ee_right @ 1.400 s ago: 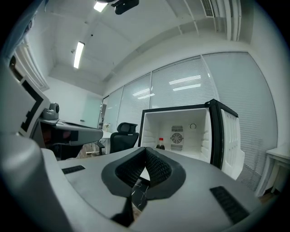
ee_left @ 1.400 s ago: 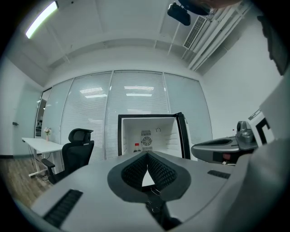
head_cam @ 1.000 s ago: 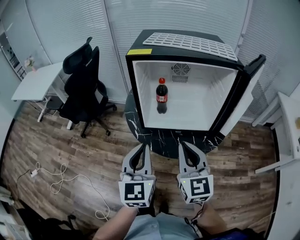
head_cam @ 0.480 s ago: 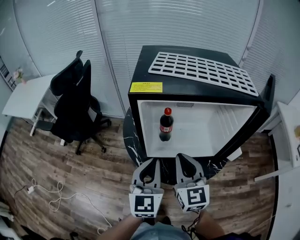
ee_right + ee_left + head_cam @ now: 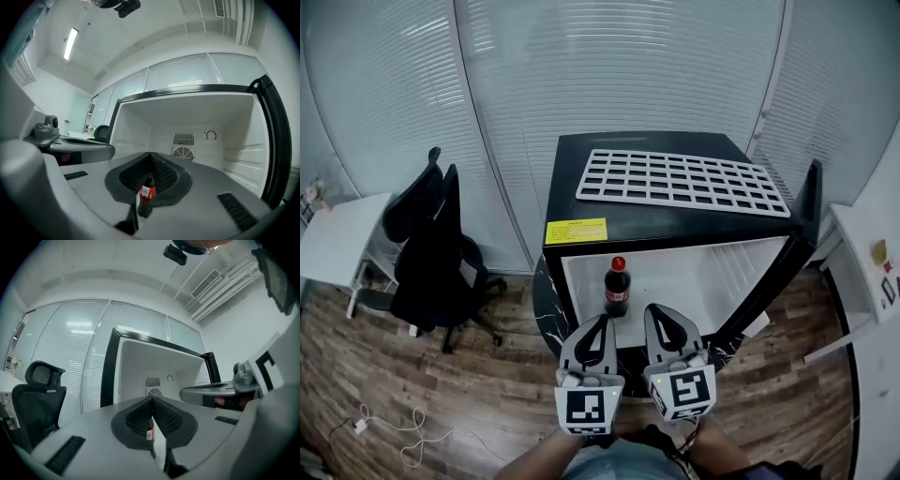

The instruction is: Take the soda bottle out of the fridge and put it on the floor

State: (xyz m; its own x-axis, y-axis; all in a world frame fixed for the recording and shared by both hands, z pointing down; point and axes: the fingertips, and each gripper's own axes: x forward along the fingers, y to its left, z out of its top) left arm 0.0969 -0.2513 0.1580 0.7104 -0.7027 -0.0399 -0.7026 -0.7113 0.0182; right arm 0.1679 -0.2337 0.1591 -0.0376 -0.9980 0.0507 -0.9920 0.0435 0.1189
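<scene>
Left gripper and right gripper both clenched, empty, facing fridge. Going in unopened would probably topple upright bottle.

A black office chair stands on wood-plank floor before white blinds.

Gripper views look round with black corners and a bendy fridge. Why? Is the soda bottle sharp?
Left gripper view: a wide-angle lens curves the fridge frame and darkens the corners. Right gripper view: same bending; the soda bottle is small but sharp enough, red label showing. Head view: the blinds bow too, lighting is even.
</scene>
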